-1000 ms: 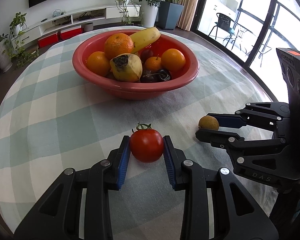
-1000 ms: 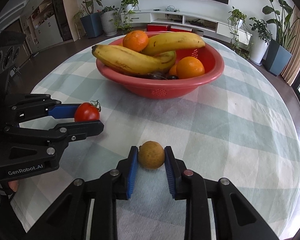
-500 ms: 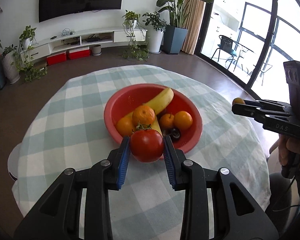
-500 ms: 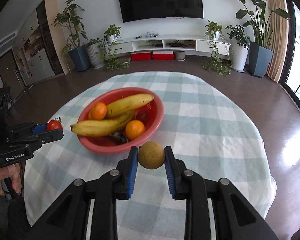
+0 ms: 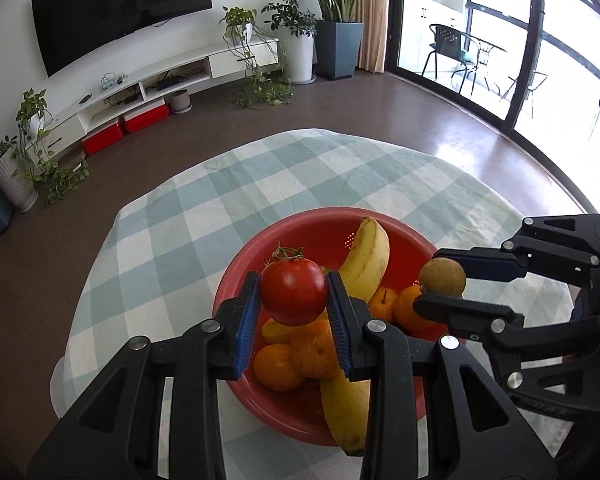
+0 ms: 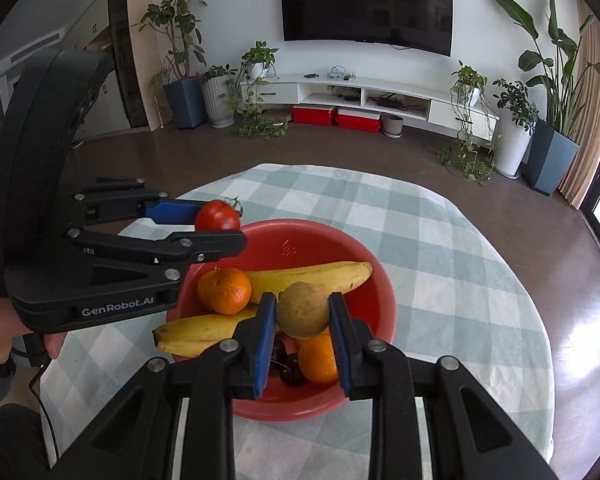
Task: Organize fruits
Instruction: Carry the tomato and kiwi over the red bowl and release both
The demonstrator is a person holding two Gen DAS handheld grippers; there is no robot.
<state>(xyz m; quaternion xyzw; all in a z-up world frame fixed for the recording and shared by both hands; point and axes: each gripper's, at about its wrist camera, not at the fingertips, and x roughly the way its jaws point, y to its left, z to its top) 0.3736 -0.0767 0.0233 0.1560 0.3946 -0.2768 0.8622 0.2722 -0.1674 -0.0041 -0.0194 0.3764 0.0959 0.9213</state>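
Checked pale-green cloth (image 5: pixel 308 184) covers the round table. From the left wrist, the left gripper (image 5: pixel 293 300) pinches a red stemmed tomato (image 5: pixel 293 290) above the red plastic bowl (image 5: pixel 300 412) of oranges and bananas. From the right wrist, the right gripper (image 6: pixel 303 322) clamps a round tan-brown fruit (image 6: pixel 303 310), possibly a longan, over the bowl's near side.

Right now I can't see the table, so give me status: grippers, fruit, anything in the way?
Left gripper shut on tomato. Right gripper shut on brown fruit. Both over red bowl, already crowded.
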